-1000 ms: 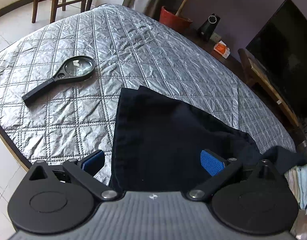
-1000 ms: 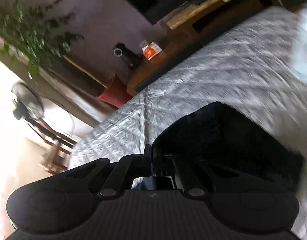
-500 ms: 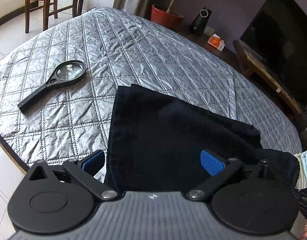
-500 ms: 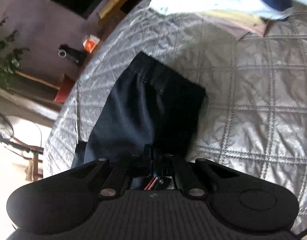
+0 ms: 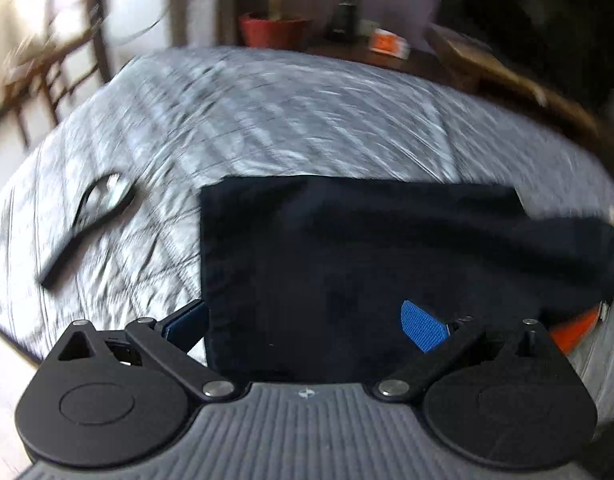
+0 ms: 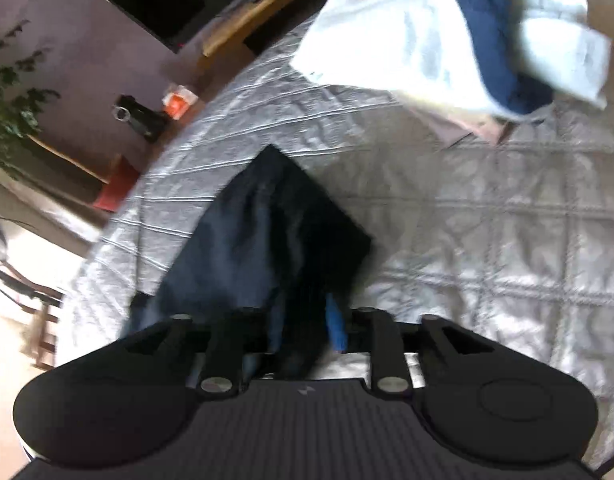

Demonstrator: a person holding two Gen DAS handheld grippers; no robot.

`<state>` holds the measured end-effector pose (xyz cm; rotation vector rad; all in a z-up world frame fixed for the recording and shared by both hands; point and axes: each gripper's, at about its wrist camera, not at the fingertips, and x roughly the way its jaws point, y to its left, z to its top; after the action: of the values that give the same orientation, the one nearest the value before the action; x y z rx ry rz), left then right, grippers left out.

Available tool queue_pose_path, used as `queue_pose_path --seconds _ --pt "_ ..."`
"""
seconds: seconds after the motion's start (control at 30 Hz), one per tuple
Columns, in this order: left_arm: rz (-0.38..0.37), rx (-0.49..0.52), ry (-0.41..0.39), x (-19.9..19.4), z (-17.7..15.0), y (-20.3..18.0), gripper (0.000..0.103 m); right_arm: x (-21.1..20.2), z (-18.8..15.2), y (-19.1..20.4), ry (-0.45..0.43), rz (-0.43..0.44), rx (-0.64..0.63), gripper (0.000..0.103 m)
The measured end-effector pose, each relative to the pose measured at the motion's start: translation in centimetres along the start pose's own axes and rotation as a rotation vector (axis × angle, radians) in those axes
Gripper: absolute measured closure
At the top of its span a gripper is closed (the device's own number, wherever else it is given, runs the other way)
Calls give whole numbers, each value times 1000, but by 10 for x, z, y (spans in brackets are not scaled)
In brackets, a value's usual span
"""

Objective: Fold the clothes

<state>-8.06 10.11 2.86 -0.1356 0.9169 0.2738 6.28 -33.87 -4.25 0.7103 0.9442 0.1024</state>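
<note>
Surface: a silver quilted bed cover (image 5: 291,120) carries everything; I see it from both wrist views, streaked with blur in the left one.

Task item: a dark navy garment (image 5: 347,248) lies on the cover directly under my left tongs, spread as a broad flat panel with straight far and left edges. Its right end rises in a thicker fold. In the right wrist view the same garment (image 6: 275,232) runs away from my tongs to a pointed corner.

Left tongs (image 5: 307,320): spread wide. The blue pads stand well apart over the cloth, one at its left edge and one above its middle; neither presses the fabric.

Right tongs (image 6: 303,328): opening at this moment. A bunched edge of the garment sits between the jaws, and one blue pad (image 6: 335,328) shows clear beside the cloth, not pressing it.

Other laundry: a pale blue and dark blue pile (image 6: 467,32) lies on the far part of the cover, well apart from the garment.

Stray object: a black magnifying glass (image 5: 95,224) rests on the cover left of the garment, apart from it.

Background: a red pot (image 5: 273,30) stands beyond the bed.
</note>
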Motion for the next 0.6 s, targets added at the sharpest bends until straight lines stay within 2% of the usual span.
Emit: queue_pose_path --seconds 0.03,0.1,0.2,0.27,0.3,0.33,0.5,0.6 --pt "18 68 -16 -2 -3 -11 1 2 0 -1 -4 10 23 46" --pt "53 210 -48 -6 -11 -35 1 10 1 -12 -11 39 124 46" --pt "63 394 -52 -5 -23 -65 1 17 -3 -27 -48 70 254 47" --pt "60 500 -44 -3 -31 -83 1 23 -4 -28 -60 53 255 53" --pt "61 537 -43 -2 -34 -89 1 24 -4 -27 -68 40 243 65" --pt "61 569 -43 -1 -38 -94 1 24 -5 -27 -75 34 237 70" --pt "64 668 -20 4 -48 -105 1 20 0 -24 -81 17 187 73" --pt "49 672 -3 6 -49 -102 1 18 6 -15 -53 -24 99 73"
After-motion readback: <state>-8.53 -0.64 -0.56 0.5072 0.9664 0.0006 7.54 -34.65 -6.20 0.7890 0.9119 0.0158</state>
